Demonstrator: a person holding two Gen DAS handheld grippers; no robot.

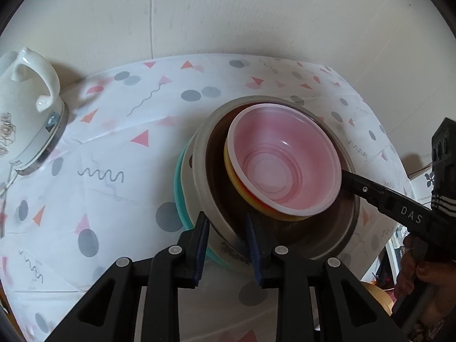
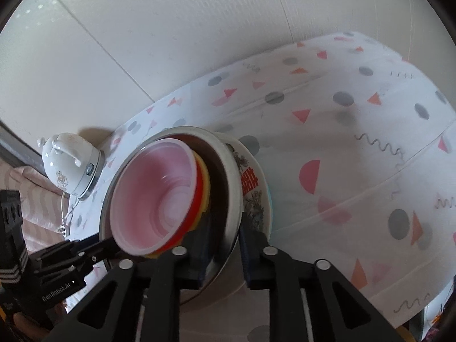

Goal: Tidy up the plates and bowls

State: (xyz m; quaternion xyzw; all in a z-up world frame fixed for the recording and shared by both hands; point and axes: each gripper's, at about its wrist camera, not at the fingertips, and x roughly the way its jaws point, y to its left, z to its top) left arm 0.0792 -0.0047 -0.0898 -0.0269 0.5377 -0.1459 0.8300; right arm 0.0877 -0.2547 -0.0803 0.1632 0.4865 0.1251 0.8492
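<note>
White capital letters "DAS" stand on the black finger arm of the right gripper [image 1: 346, 181], seen in the left wrist view. In the right wrist view, "GenRobot.AI" is printed in white on the black body of the left gripper [image 2: 107, 243]. The patterned bowl [image 2: 252, 196] carries large red characters on its outer wall; they cannot be read clearly.

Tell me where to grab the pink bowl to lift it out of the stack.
Grip the pink bowl by its thin white rim on the far, wall-facing side, coming from above. It sits nested in the big metal-rimmed bowl, so its walls are hidden; the left gripper and right gripper crowd the near edges.
</note>
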